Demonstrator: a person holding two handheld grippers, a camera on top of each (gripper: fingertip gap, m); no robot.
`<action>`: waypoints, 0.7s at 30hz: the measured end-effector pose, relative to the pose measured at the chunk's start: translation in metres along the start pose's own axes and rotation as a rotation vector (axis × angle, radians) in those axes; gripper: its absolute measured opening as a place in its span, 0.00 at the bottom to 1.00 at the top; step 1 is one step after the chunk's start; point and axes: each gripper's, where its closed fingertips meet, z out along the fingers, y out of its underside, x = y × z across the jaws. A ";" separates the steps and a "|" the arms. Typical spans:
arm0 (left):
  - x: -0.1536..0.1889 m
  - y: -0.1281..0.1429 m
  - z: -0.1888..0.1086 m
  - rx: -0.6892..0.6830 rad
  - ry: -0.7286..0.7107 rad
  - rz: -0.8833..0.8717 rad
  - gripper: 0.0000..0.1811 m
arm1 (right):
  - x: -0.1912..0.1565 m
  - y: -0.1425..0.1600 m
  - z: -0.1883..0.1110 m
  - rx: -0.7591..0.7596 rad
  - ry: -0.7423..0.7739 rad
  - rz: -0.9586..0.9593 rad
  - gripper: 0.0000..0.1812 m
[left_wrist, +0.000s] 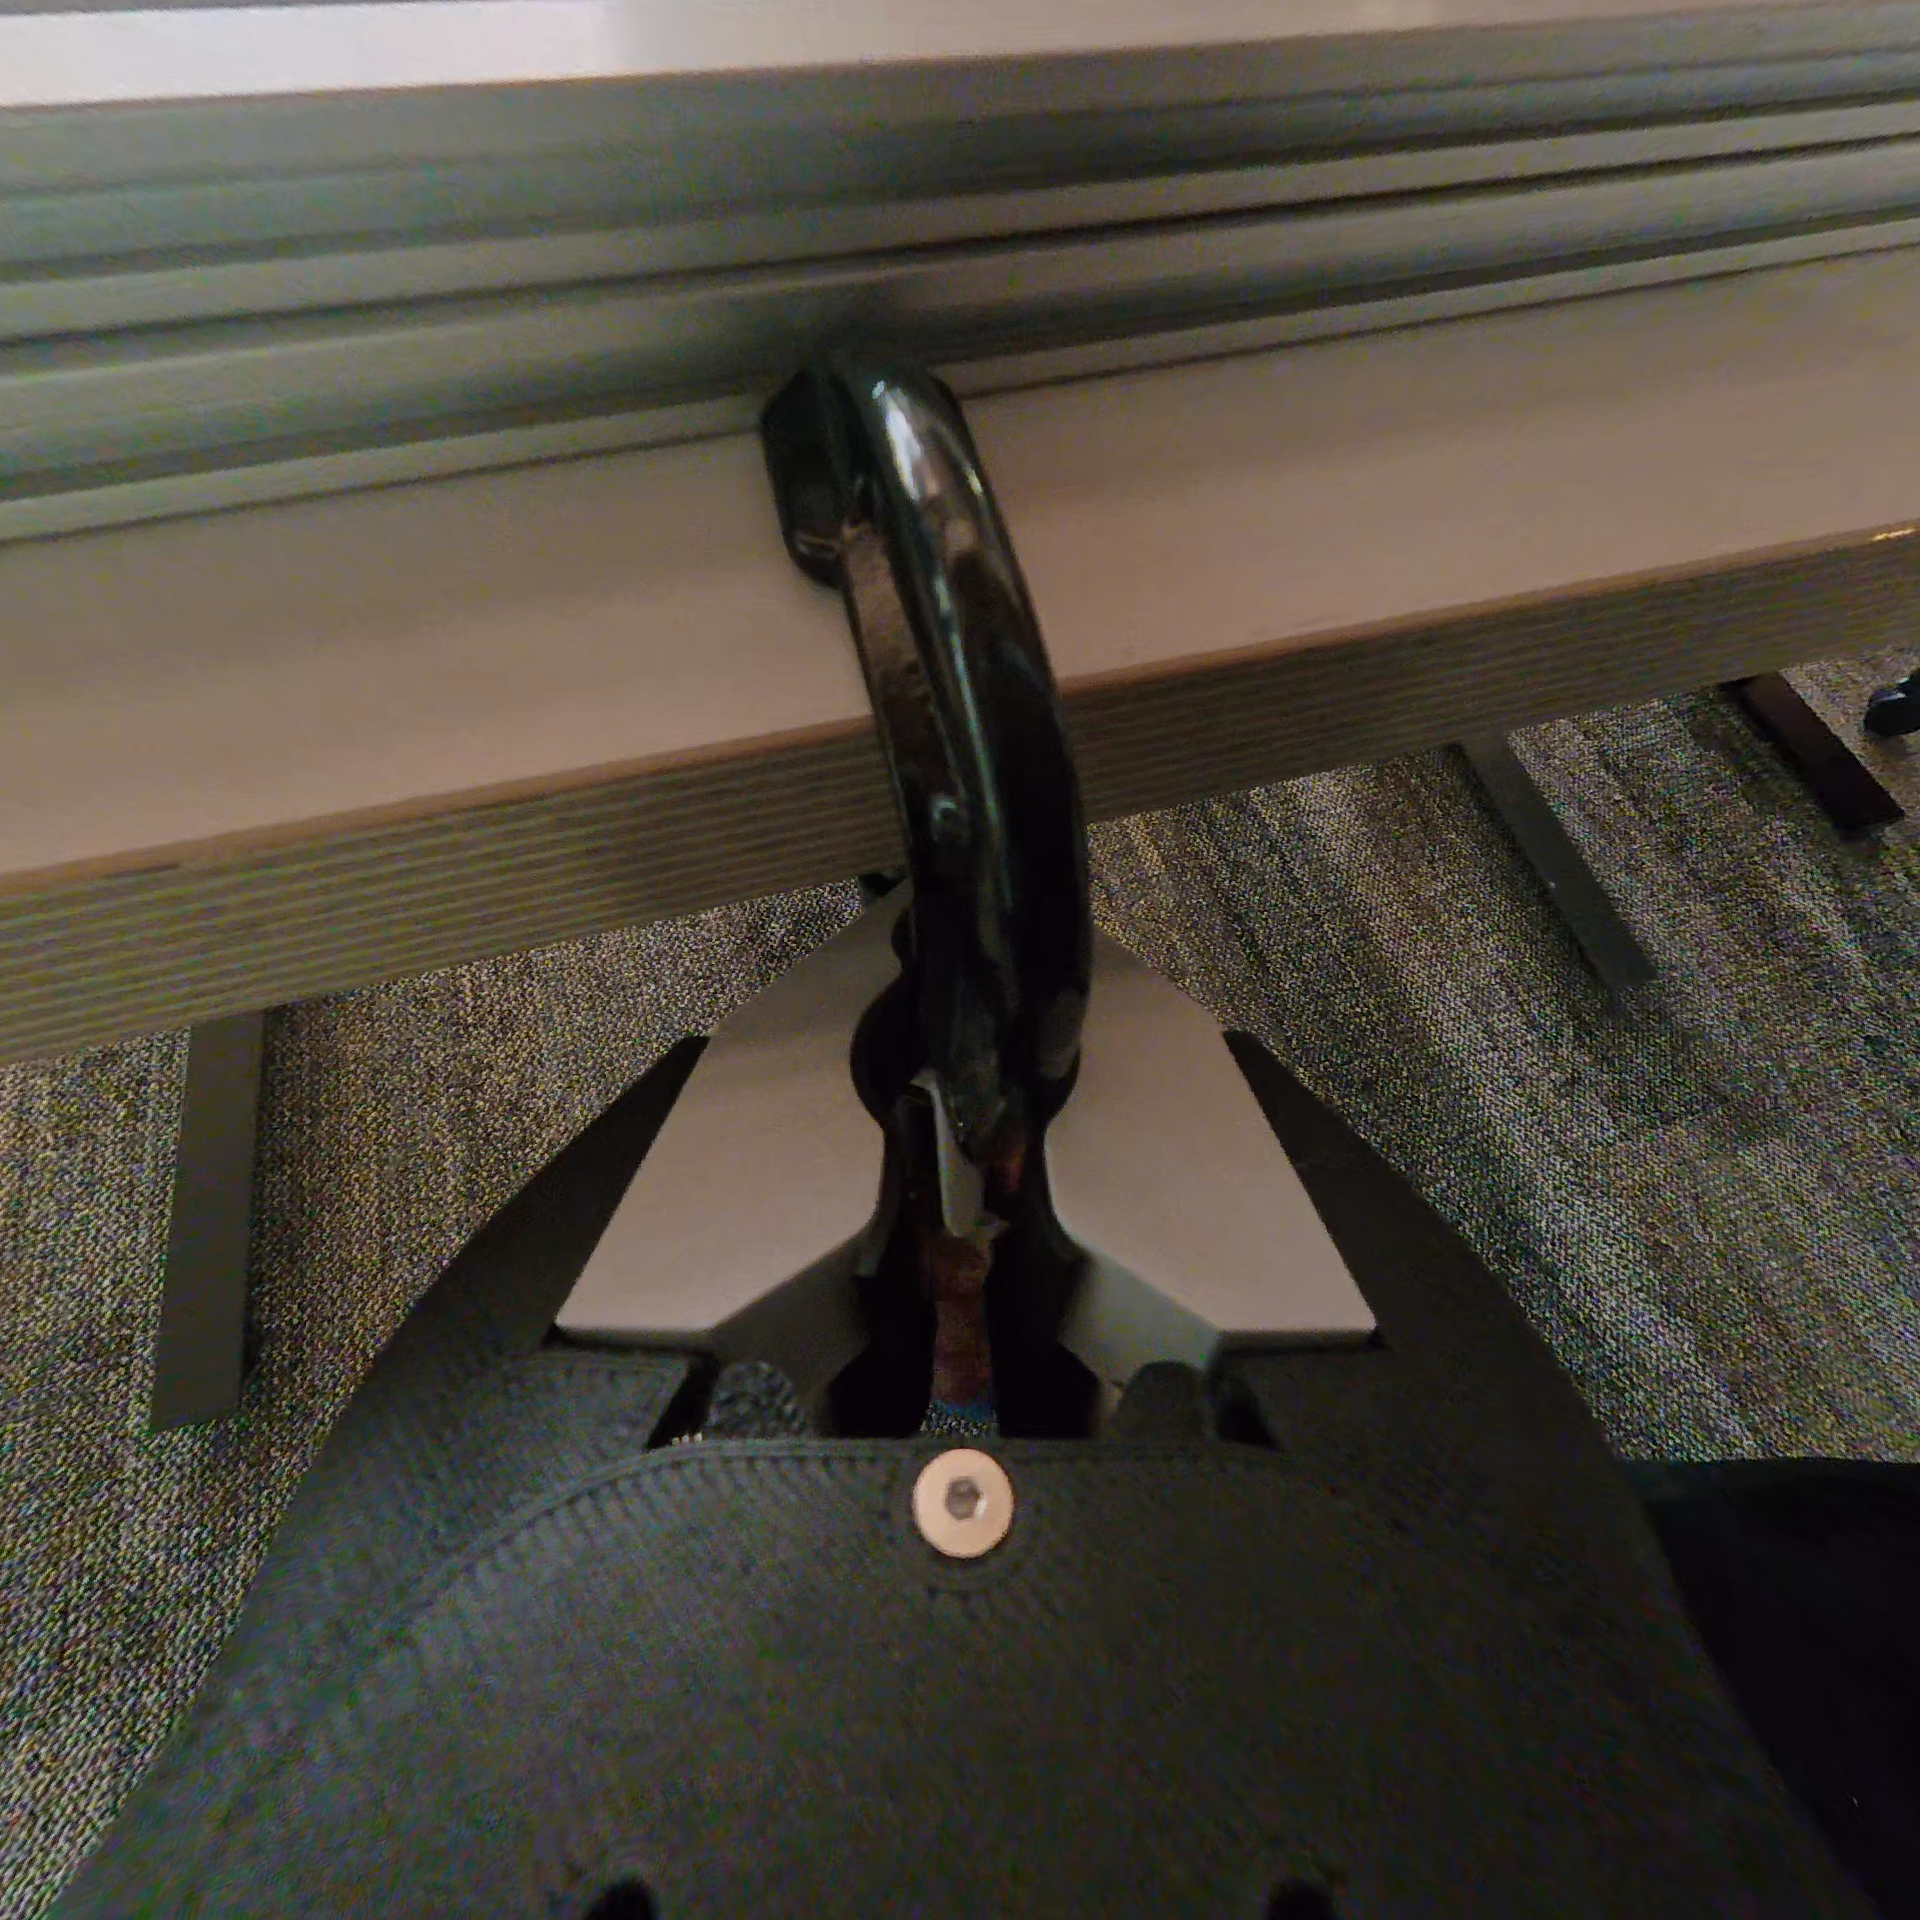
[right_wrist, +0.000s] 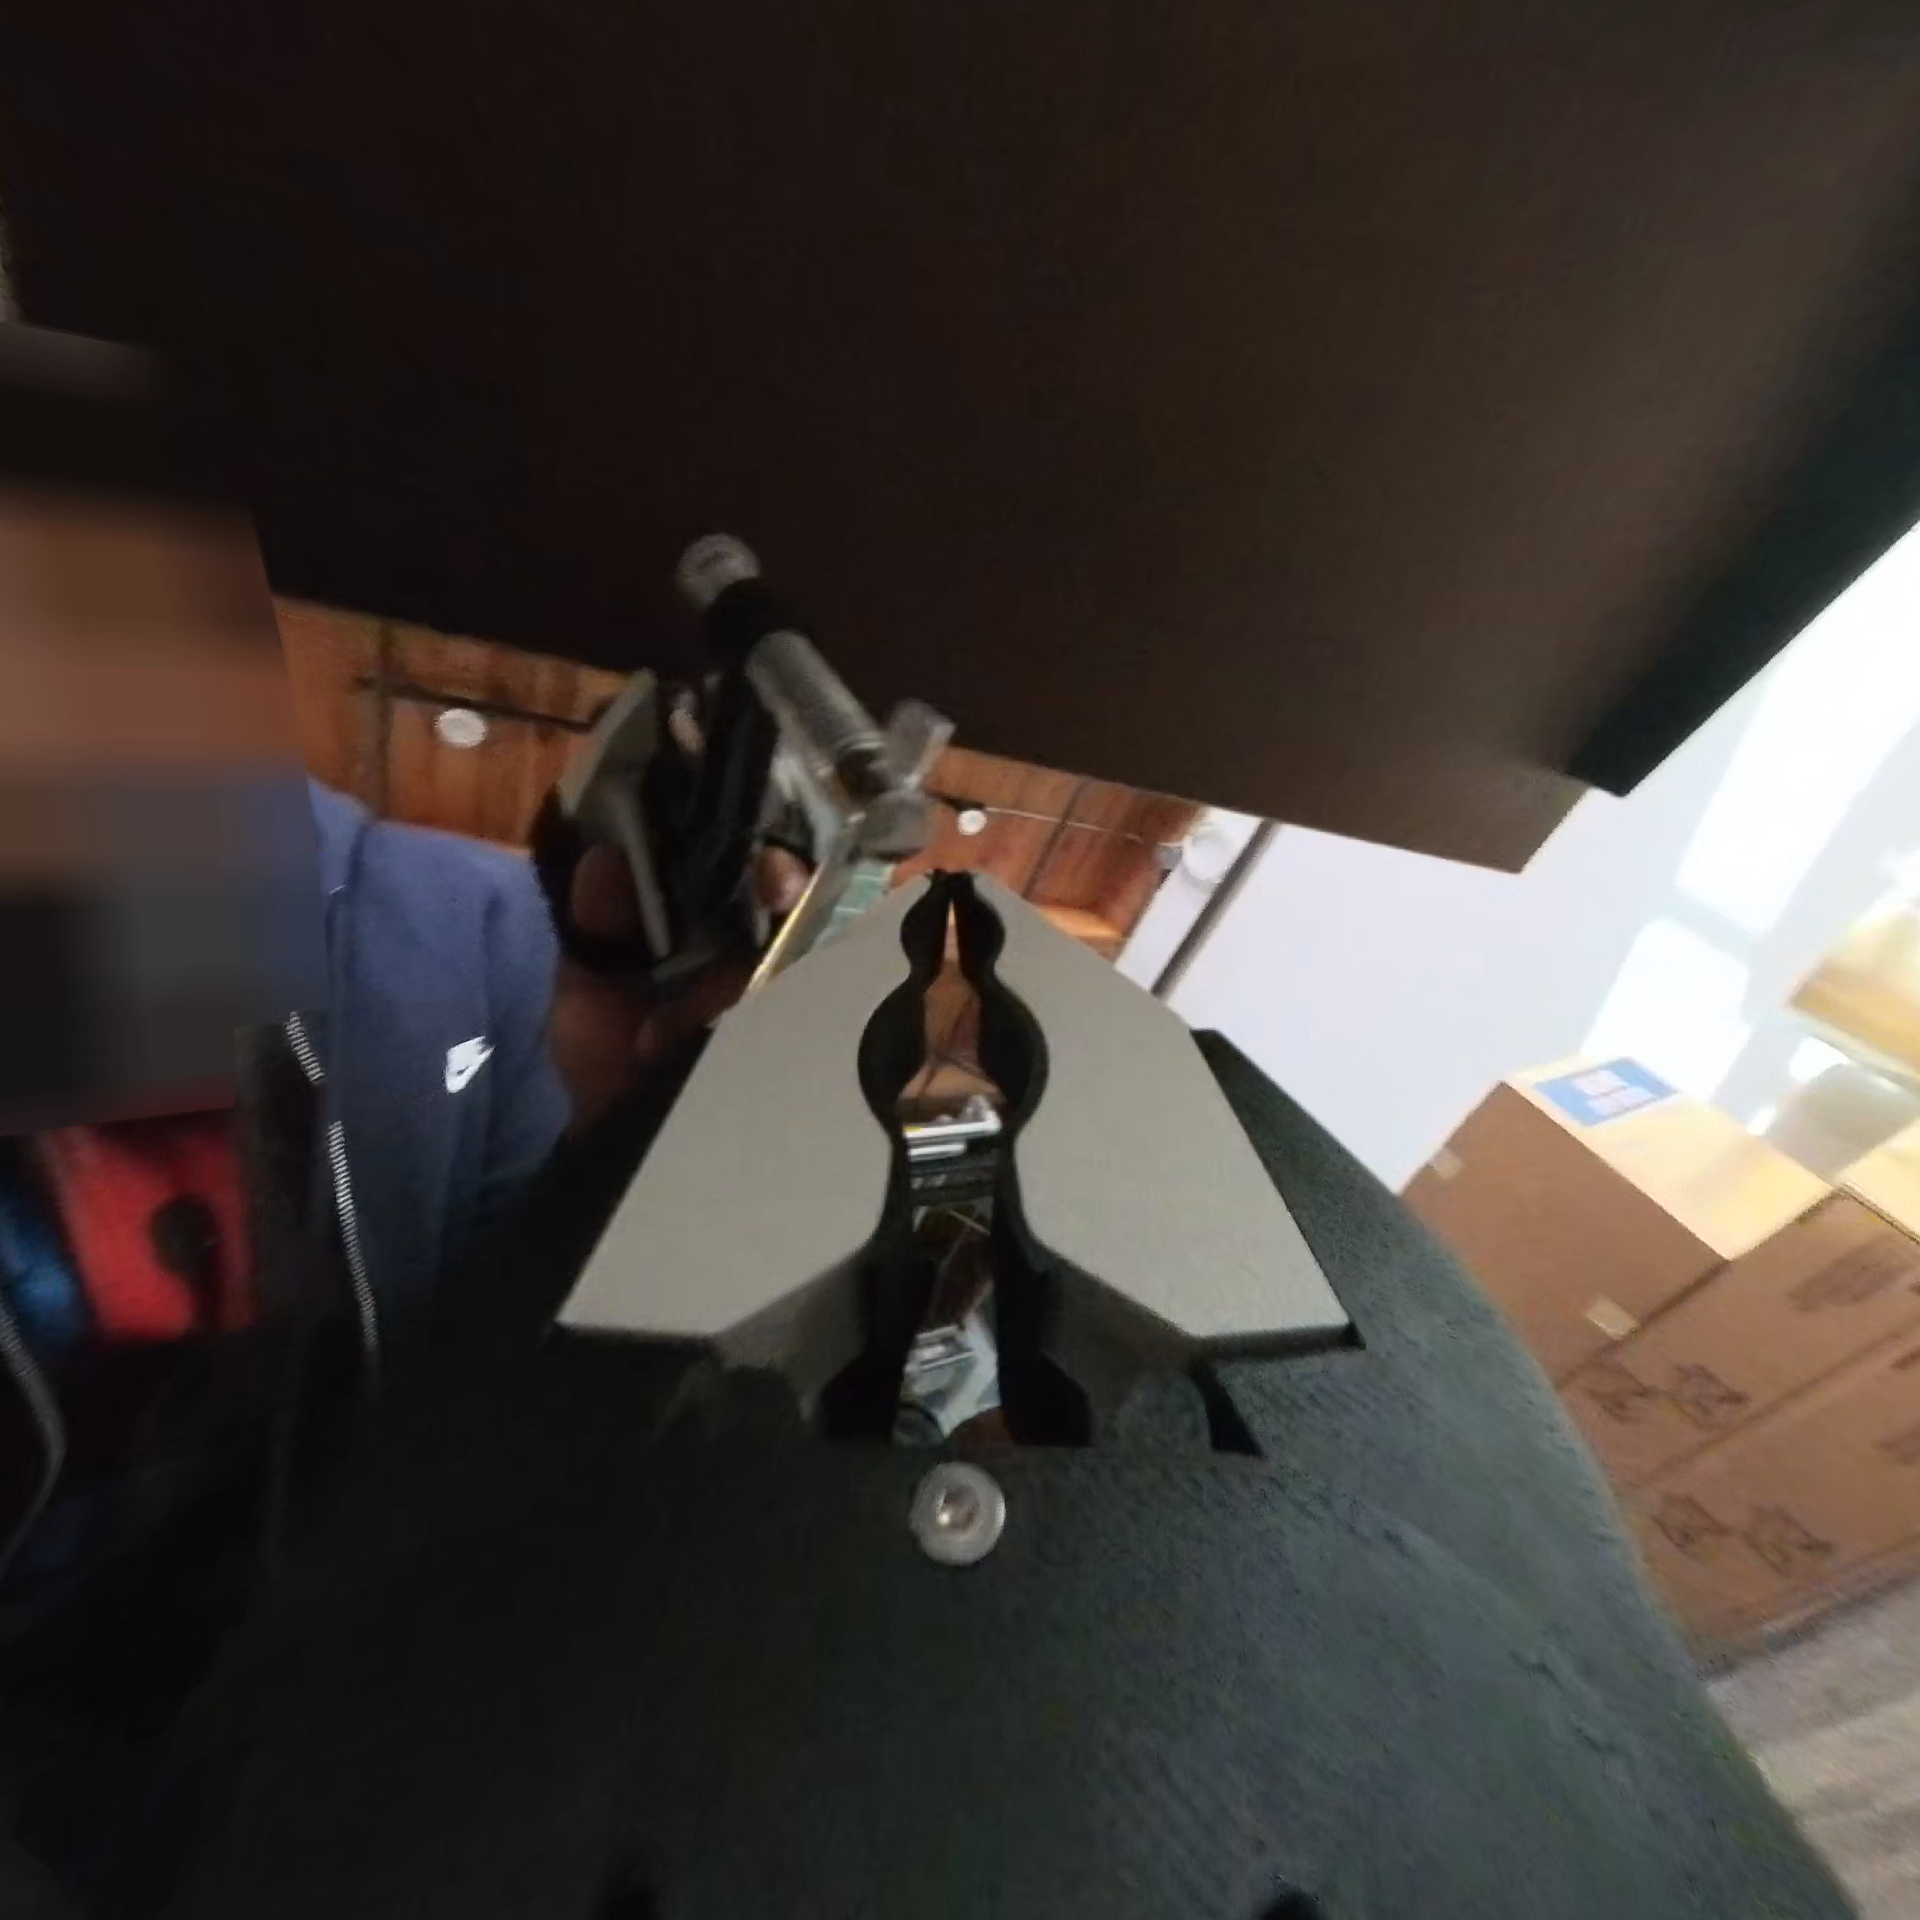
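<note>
My left gripper (left_wrist: 971, 1049) is shut on a glossy black C-clamp (left_wrist: 956, 582). The clamp arches up over the front edge of a pale table (left_wrist: 416, 665). Its top jaw rests on the tabletop against a grey aluminium rail (left_wrist: 520, 312). The right wrist view looks up from below the table. My right gripper (right_wrist: 948, 883) is shut and empty, its tips just below and to the right of the clamp's threaded screw (right_wrist: 805, 691), which points at the dark table underside (right_wrist: 935, 312). The left gripper (right_wrist: 644, 831) shows there too, held by a hand, and the view is blurred.
Grey carpet (left_wrist: 1455, 1039) and dark table legs (left_wrist: 208, 1216) lie under the table. A person in a blue zip jacket (right_wrist: 436, 987) is close at the left. Stacked cardboard boxes (right_wrist: 1662, 1351) stand at the right by a white wall.
</note>
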 end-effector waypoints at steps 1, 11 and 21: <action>0.000 0.000 0.000 0.000 -0.001 0.001 0.10 | -0.007 0.000 -0.002 0.007 -0.032 -0.002 0.00; 0.000 0.000 0.000 -0.002 -0.001 0.003 0.09 | -0.029 -0.078 -0.034 0.310 -0.039 -0.104 0.00; 0.000 0.000 0.000 -0.005 -0.005 0.006 0.09 | 0.033 -0.016 -0.002 -0.009 0.200 0.016 0.01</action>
